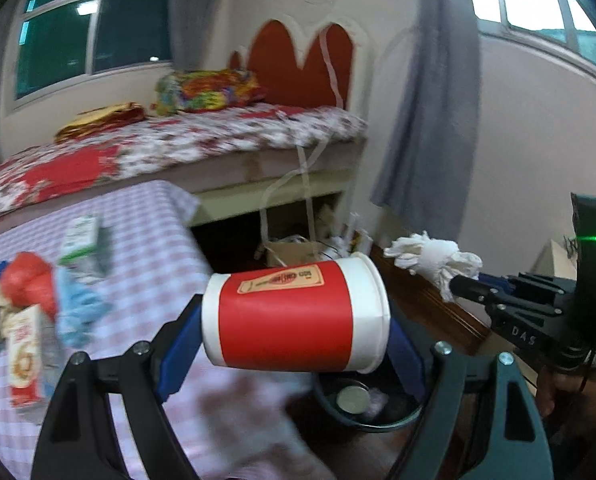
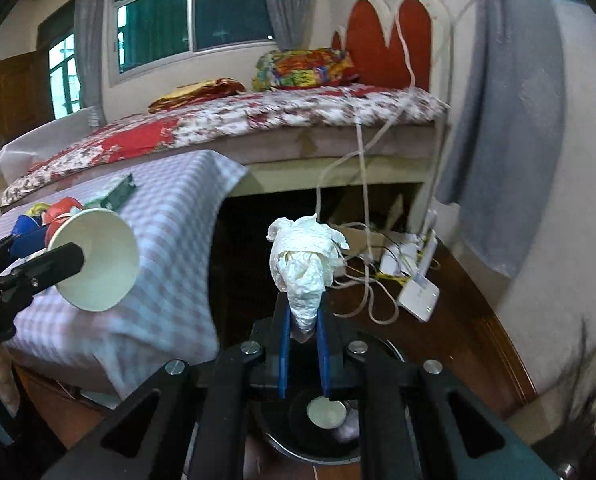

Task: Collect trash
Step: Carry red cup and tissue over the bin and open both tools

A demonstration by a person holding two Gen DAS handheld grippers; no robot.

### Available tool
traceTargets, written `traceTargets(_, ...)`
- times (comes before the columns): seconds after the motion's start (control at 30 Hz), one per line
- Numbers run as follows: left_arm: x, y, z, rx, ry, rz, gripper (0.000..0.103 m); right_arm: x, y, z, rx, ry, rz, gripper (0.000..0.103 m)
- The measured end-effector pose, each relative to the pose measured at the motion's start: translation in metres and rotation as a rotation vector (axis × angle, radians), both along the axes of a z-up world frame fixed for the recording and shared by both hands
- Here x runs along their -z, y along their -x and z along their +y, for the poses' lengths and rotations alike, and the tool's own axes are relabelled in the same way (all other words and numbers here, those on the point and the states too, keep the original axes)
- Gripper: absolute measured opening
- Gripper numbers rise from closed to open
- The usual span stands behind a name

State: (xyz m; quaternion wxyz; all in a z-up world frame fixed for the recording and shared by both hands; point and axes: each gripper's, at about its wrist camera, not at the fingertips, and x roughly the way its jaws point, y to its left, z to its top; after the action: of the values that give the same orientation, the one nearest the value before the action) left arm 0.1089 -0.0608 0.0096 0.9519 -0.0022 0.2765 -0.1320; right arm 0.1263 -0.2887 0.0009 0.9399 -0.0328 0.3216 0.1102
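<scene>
My left gripper [image 1: 293,320] is shut on a red and white paper cup [image 1: 298,316], held sideways in the air; the cup also shows in the right wrist view [image 2: 97,260]. My right gripper [image 2: 304,320] is shut on a crumpled white tissue [image 2: 306,268], also in the left wrist view [image 1: 434,260]. A dark round bin [image 1: 362,404] sits on the floor below both grippers, with a round lid and bits of trash inside; it also shows in the right wrist view [image 2: 318,420].
A table with a checked cloth [image 1: 145,248] at left carries more trash: a carton [image 1: 83,240], a red wrapper [image 1: 29,280], a blue tissue [image 1: 77,308], a box [image 1: 23,356]. A bed [image 2: 257,120] stands behind. Cables and a white router [image 2: 418,292] lie on the floor.
</scene>
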Motion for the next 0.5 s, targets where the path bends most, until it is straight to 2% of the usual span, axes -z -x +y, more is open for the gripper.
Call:
traceTargets(0.27,0.026,-0.005,-0.061,0.105,-0.043,0.062,0.084,0.018,0.012,-0.042,0.02,0.01,0.044,0.013)
traceTargets(0.5,0.051,-0.013,-0.085,0.14,-0.078,0.121,0.084,0.039,0.012,-0.066,0.005,0.027,0.087,0.013)
